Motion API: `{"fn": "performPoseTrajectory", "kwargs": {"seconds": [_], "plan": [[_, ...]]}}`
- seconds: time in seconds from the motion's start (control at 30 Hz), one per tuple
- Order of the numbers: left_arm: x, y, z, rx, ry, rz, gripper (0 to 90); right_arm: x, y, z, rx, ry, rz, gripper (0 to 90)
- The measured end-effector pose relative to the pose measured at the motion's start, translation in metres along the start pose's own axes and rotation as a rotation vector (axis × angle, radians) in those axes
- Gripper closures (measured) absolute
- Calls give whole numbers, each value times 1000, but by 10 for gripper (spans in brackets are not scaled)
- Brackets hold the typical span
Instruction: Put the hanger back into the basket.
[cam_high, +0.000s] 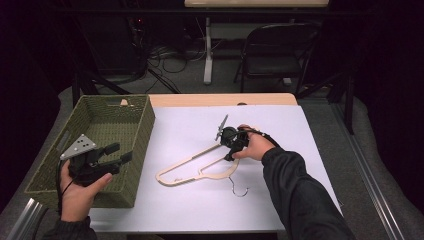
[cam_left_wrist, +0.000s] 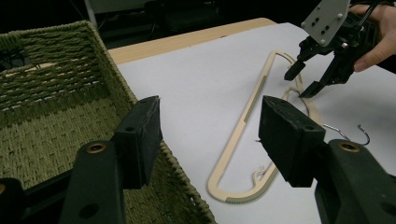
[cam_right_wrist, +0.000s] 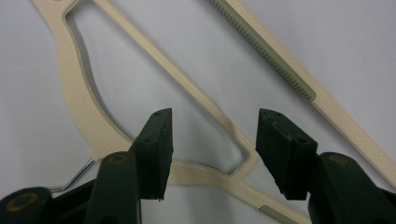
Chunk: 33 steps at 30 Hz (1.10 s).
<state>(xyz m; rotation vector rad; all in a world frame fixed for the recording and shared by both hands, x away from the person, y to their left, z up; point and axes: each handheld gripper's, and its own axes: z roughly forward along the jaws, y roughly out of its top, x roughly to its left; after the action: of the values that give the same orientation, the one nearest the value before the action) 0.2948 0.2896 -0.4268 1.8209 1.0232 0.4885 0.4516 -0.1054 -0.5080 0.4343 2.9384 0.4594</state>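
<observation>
A flat cream hanger (cam_high: 197, 167) with a thin wire hook lies mid-frame on the white worktop (cam_high: 190, 200). The right gripper (cam_high: 231, 148) hovers over it, jaws wide apart and empty. At lower left, the left gripper (cam_high: 122, 152) hangs agape over the woven green basket (cam_high: 145, 125), holding nothing.

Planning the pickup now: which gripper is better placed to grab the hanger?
Right. The right gripper hangs open directly over the hanger, while the left gripper is open above the basket.

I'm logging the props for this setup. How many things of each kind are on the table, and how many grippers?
Hangers: 1, cream
Baskets: 1, green woven
Grippers: 2, left and right, both open
Total: 4
</observation>
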Motion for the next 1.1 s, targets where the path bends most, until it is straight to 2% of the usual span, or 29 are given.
{"fn": "performPoseTrajectory", "kwargs": {"seconds": [0.13,0.2,0.37,0.63,0.83,0.87,1.03,1.1], "plan": [[1,0,-1,-2,4,1,395,2,3,6,-5,7,1,425],[1,0,-1,-3,6,-1,394,4,5,9,0,21,-13,425],[2,-1,-1,-6,5,-7,395,8,10,17,9,19,-45,423],[4,-2,0,-14,5,-16,395,9,13,25,12,30,-46,427],[4,-2,0,-14,7,-17,395,7,14,28,21,20,-37,459],[4,-2,0,-14,7,-19,395,7,15,28,25,32,-39,495],[4,-2,0,-11,7,-17,395,5,16,28,48,47,-16,534],[4,-2,1,-8,8,-16,395,5,16,28,52,49,-26,540]]}}
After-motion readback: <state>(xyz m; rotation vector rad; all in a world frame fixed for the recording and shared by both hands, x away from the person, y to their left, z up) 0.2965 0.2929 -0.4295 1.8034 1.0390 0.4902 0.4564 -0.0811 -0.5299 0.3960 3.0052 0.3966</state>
